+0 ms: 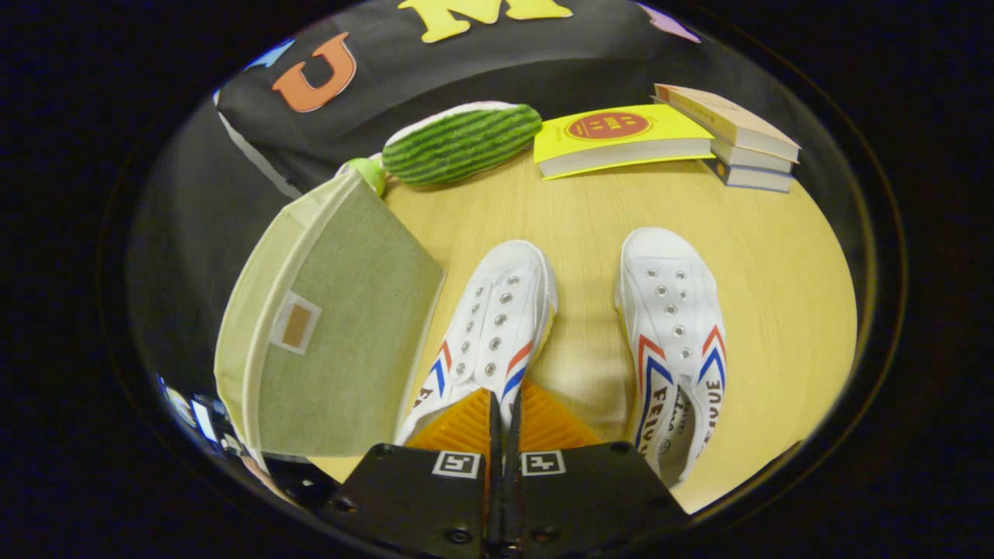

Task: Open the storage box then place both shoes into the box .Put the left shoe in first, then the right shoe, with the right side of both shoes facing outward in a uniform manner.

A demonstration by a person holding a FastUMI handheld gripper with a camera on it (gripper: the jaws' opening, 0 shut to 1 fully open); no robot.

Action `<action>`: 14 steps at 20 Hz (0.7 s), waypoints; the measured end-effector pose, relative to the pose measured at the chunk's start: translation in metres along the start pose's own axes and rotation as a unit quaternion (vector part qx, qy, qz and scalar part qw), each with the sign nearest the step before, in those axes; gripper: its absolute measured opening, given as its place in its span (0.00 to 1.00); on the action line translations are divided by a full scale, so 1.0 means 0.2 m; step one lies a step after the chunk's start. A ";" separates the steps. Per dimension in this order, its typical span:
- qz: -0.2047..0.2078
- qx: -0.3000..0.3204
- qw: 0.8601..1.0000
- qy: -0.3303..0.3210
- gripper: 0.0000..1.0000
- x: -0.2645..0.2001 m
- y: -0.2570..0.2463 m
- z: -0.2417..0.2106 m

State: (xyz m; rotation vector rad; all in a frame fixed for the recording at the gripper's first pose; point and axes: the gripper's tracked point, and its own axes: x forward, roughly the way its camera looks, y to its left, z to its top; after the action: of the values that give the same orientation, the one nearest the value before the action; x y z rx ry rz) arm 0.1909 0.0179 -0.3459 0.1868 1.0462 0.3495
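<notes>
gripper (503, 415) fingers pressed together, holding nothing, over left shoe (489, 334) heel. storage box (334, 326) touching its left edge; open bench (590, 233) gap before right shoe (675, 334).

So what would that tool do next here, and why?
Probably swing over to the storage box and work its lid open. The box lies closed beside the left shoe, and both that shoe and the right shoe sit on the table, so nothing can go in yet. The tool has its fingers pressed together, holding nothing, just above the left shoe's heel end.
</notes>
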 end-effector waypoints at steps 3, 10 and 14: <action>0.018 0.008 0.999 -0.026 0.06 -0.10 0.09 0.07; 0.025 0.040 0.995 -0.083 0.06 -0.45 0.31 0.27; 0.075 0.071 0.987 -0.124 0.06 -0.59 0.52 0.36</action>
State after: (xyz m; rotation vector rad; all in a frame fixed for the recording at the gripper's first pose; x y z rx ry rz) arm 0.1801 0.0723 -0.1828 0.4288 0.8125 0.3768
